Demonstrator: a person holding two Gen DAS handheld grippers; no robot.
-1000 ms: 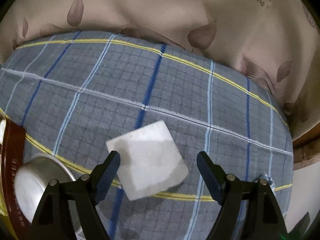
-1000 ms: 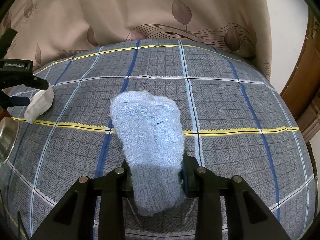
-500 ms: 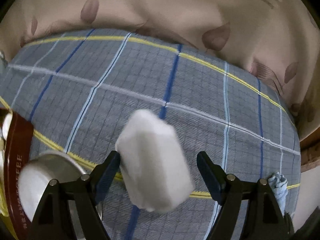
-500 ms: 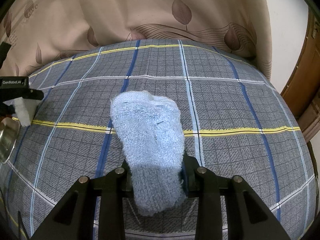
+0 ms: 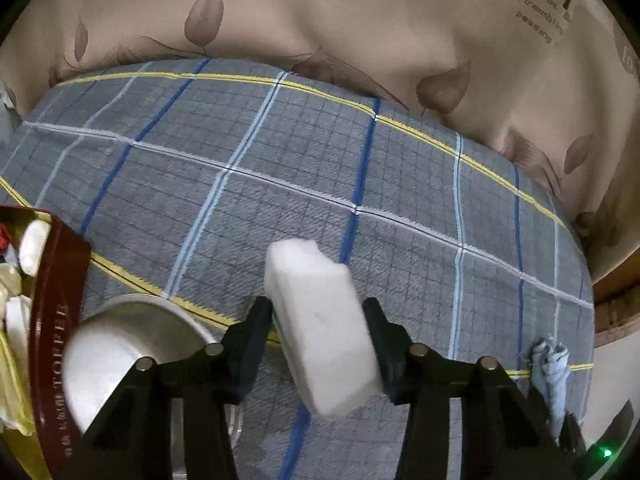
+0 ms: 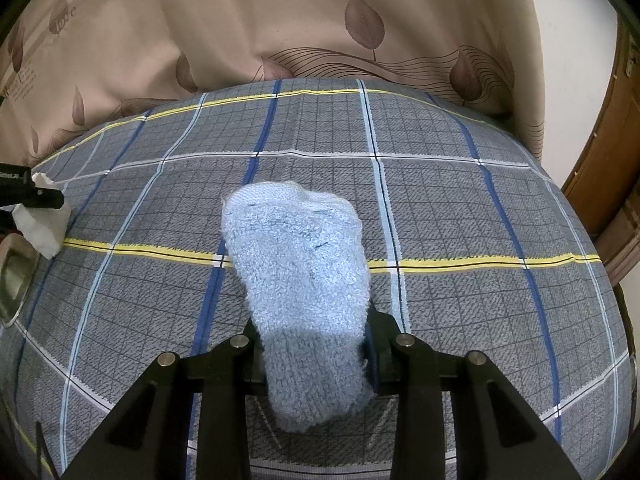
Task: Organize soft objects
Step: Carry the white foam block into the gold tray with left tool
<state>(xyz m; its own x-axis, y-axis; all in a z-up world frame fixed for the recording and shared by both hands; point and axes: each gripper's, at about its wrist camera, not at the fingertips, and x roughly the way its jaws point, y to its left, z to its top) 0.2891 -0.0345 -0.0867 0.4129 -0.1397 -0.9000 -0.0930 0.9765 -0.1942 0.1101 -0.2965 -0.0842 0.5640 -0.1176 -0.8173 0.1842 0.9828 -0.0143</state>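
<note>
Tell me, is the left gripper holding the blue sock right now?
No, the left gripper is shut on the white sponge, while the blue sock sits between the fingers of the right gripper.

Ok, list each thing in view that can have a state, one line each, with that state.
left gripper: shut on the white sponge block.
white sponge block: clamped between the fingers, tilted.
right gripper: shut on the light blue towel.
light blue towel: bunched, pinched at its near end.
metal bowl: resting on the plaid blanket, interior not visible.
red coffee box: open, pale items inside.
</note>
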